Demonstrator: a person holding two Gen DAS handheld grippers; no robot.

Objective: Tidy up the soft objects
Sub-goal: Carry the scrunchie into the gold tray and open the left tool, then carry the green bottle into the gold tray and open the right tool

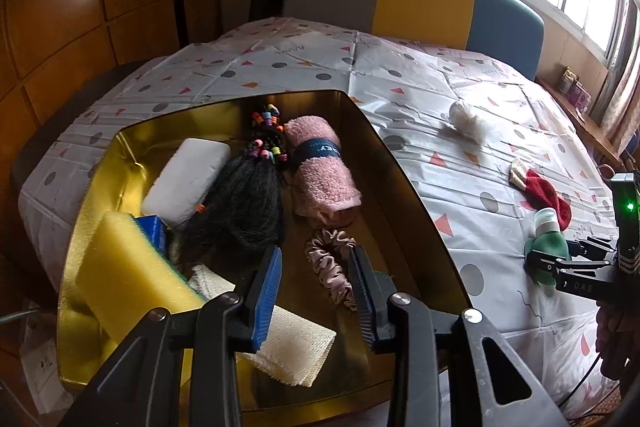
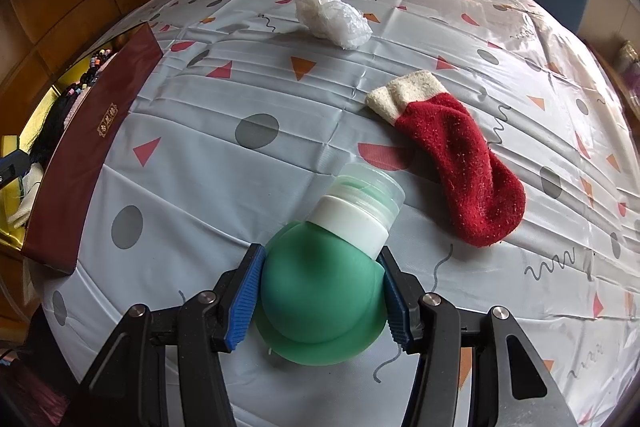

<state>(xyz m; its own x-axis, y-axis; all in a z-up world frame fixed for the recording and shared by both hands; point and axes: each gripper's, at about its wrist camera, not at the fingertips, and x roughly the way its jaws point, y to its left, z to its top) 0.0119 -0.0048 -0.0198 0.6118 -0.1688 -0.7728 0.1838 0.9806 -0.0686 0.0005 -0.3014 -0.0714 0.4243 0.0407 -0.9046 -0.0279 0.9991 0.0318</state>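
Right tool (image 2: 318, 291) clamps green bottle (image 2: 320, 291) on tabletop (image 2: 200, 163); left tool (image 1: 316, 291) half open, empty, over scrunchie (image 1: 330, 263) in tin (image 1: 400, 163).

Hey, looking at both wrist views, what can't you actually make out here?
- Left wrist: blue box in the tray, mostly hidden by sponge and wig.
- Left wrist: towel band print, too small to read.
- Right wrist: bottle base, hidden by its own body; right claw grips it.
- Right wrist: tray contents, blocked by its red wall.

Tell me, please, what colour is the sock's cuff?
Cream, on a red sock; the right wrist view shows it best.
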